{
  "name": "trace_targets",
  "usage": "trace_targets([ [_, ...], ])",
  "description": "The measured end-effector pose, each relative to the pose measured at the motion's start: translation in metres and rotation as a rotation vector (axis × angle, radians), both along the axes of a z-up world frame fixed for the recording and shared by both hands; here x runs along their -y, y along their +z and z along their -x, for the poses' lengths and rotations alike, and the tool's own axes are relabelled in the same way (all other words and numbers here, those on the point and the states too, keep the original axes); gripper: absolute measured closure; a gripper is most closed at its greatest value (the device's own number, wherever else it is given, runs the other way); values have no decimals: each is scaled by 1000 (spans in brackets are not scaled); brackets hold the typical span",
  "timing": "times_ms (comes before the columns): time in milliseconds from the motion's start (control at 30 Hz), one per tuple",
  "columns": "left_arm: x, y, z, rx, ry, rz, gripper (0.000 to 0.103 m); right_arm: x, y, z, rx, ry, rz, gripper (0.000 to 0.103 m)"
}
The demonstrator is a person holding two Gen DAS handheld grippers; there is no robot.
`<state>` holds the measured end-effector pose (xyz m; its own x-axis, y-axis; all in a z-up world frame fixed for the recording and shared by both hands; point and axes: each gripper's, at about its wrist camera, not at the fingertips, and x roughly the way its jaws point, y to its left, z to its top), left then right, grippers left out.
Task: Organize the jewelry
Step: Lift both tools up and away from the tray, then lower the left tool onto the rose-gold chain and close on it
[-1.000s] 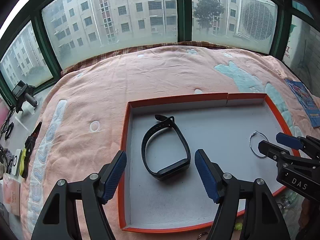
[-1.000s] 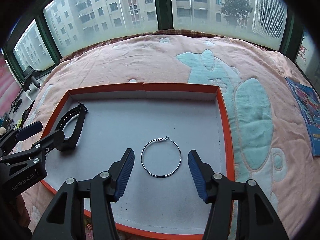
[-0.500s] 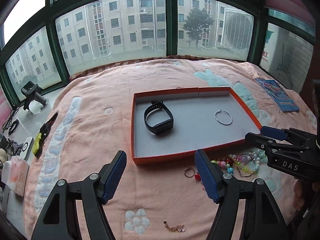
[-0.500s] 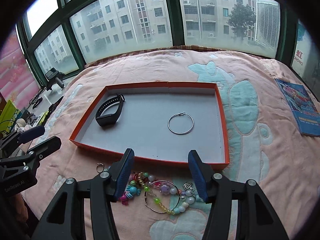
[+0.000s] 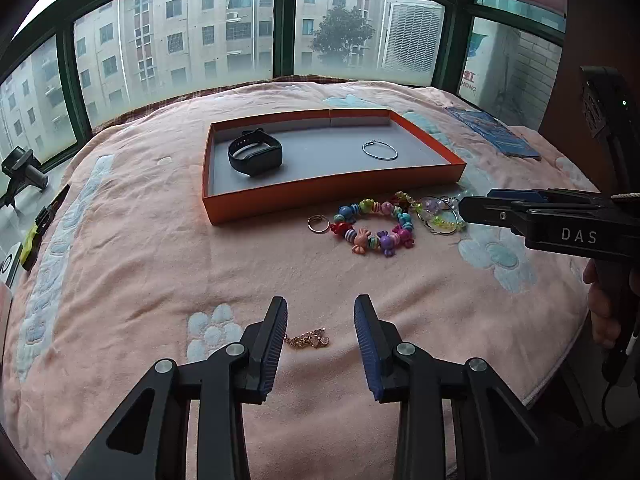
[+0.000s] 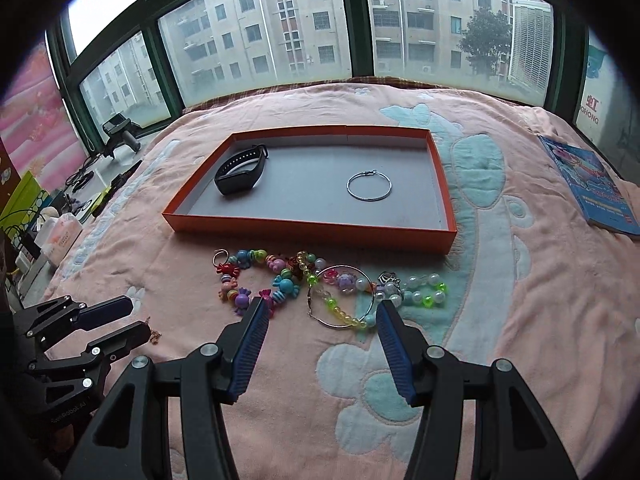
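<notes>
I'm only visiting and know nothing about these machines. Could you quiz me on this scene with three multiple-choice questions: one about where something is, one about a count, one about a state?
1. Where does the thin gold chain lie?
A. in the orange tray
B. on the pink blanket, between the fingers of the left gripper
C. on the blue book

2. How many pieces lie in the orange tray?
A. none
B. two
C. five

3. How are the jaws of the right gripper?
A. apart, holding nothing
C. clamped on the black wristband
B. shut tight on a ring

Answers:
1 B: the chain rests on the blanket just ahead of the left gripper, whose jaws have just been closing and do not press it yet.
2 B: only the black wristband and the silver hoop lie inside.
3 A: a wide gap shows between the blue pads.
</notes>
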<state>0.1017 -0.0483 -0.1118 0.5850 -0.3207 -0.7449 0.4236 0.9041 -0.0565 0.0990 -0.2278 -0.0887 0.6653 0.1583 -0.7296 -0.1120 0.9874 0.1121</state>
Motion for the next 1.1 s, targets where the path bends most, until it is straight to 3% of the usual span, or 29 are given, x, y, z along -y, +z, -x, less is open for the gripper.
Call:
trace_targets([
  [167,-6,-16,-9,-47,-6,20,80,-6,-3,4,-10,6,9,42],
  [600,-8,-23,-10,-27,-37,13,81,-14,-9,6,-28,22,28,42],
  [767,-3,-23,-6,1,-54,-23,85,-11,-11,5,-38,13,25,42],
  [1100,0,-23,-14,-5,-39,-21,92,-10,-14,4,-47,10,25,42],
])
